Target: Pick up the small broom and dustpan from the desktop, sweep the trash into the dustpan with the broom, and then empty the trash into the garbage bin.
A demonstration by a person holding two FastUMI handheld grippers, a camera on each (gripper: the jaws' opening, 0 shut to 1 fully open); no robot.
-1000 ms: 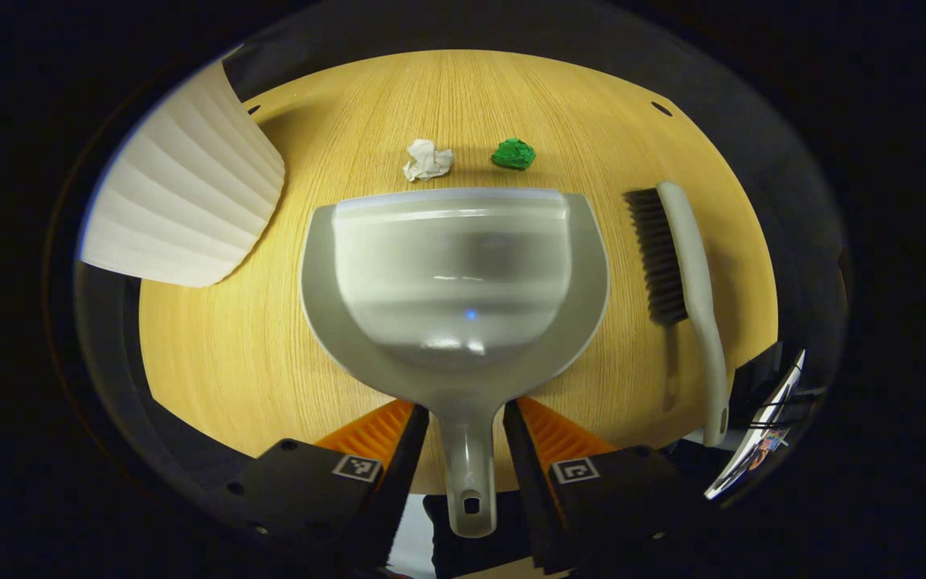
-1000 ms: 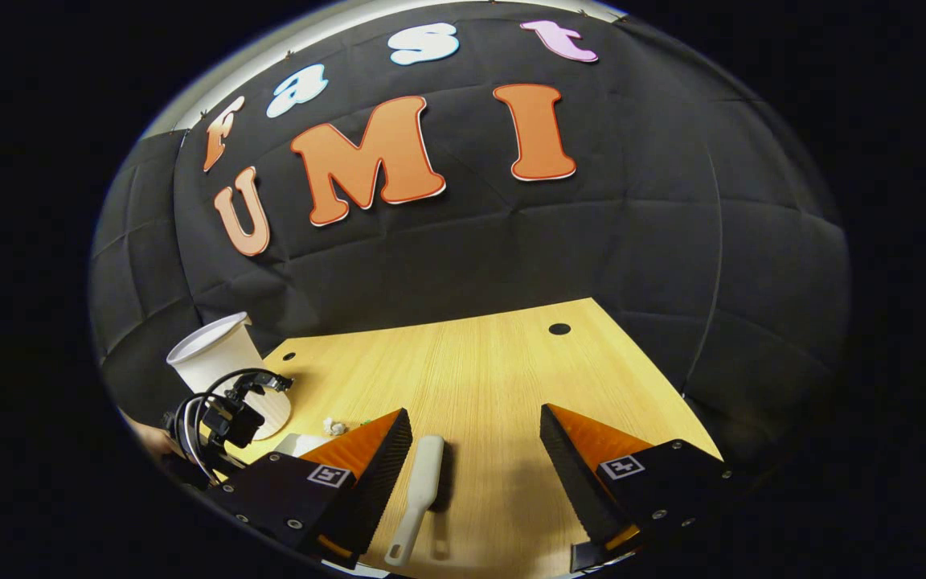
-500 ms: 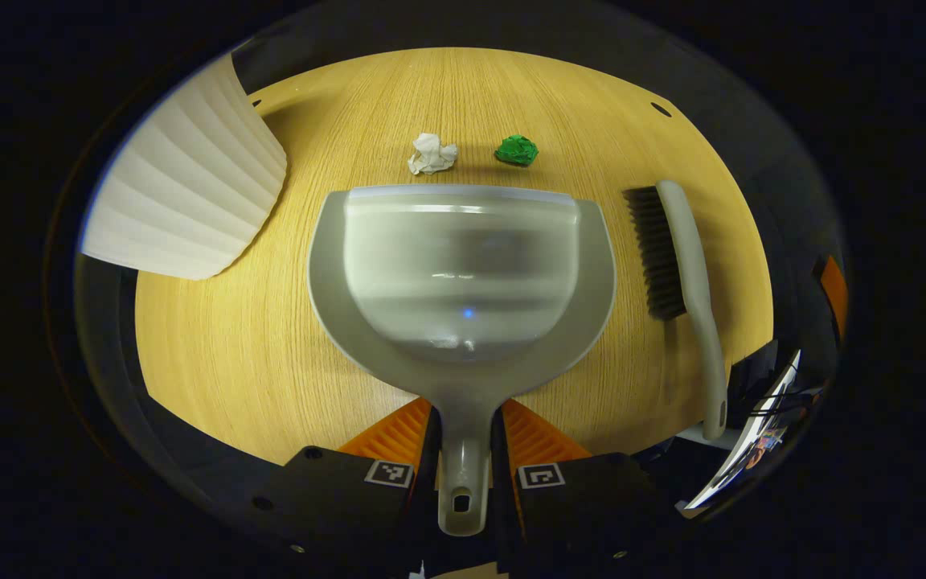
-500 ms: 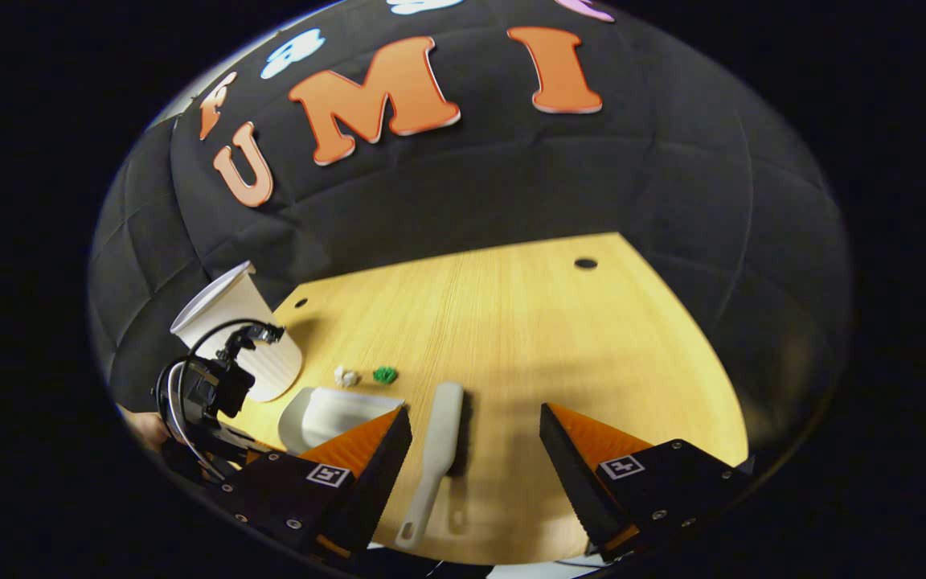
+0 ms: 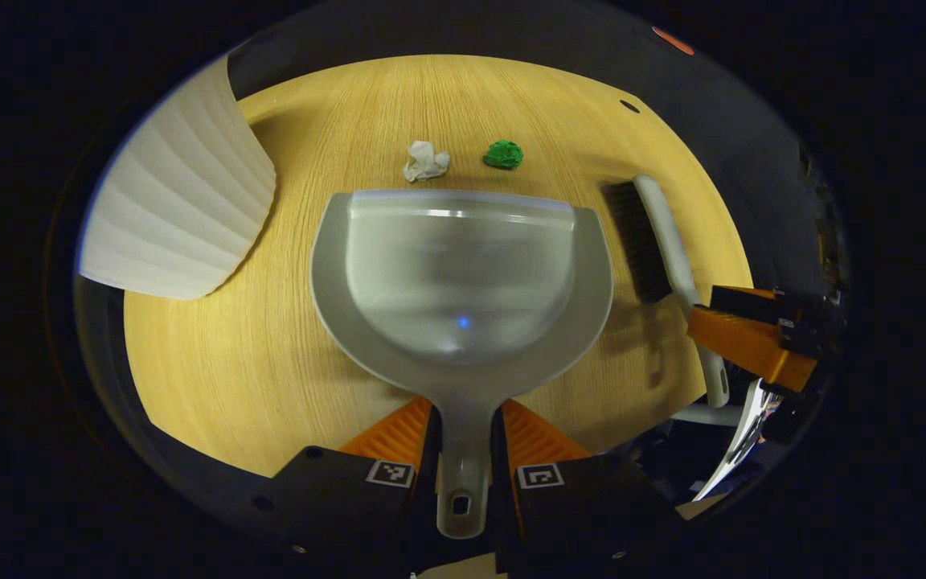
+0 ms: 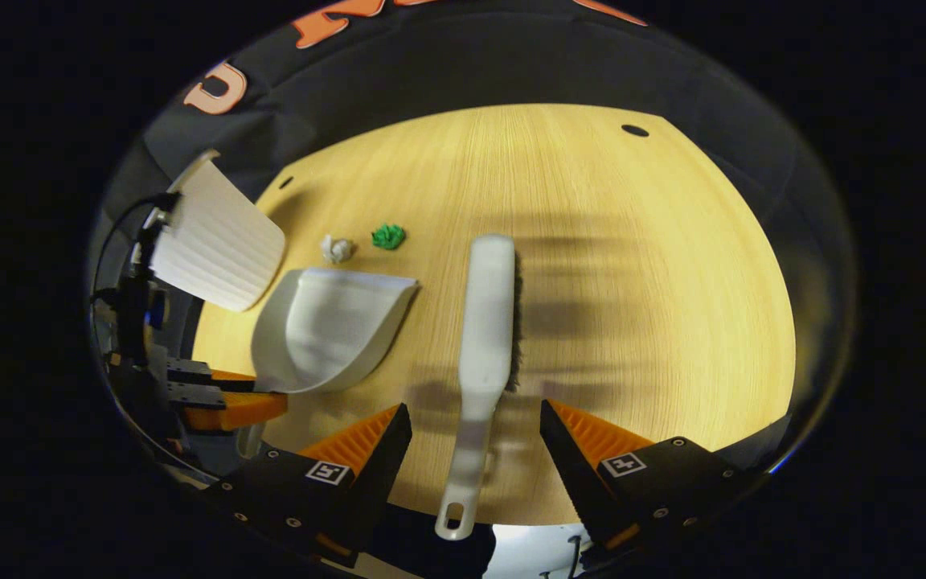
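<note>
You had one dustpan (image 5: 463,281) pinched by its handle in your left gripper (image 5: 463,450), one broom (image 6: 483,338) lying between the spread fingers of your right gripper (image 6: 475,450), and two scraps: white (image 5: 425,161) and green (image 5: 503,154). Both lay just past the dustpan's front edge, with bare desktop (image 6: 656,305) to the broom's right and one ribbed white bin (image 5: 178,217) at the left edge.

No readable text, brand, number or label was found on any item. The only markings were small square black-and-white coded tags, one on each finger block of the left gripper (image 5: 463,470) and the right gripper (image 6: 475,438); these carried no letters.
</note>
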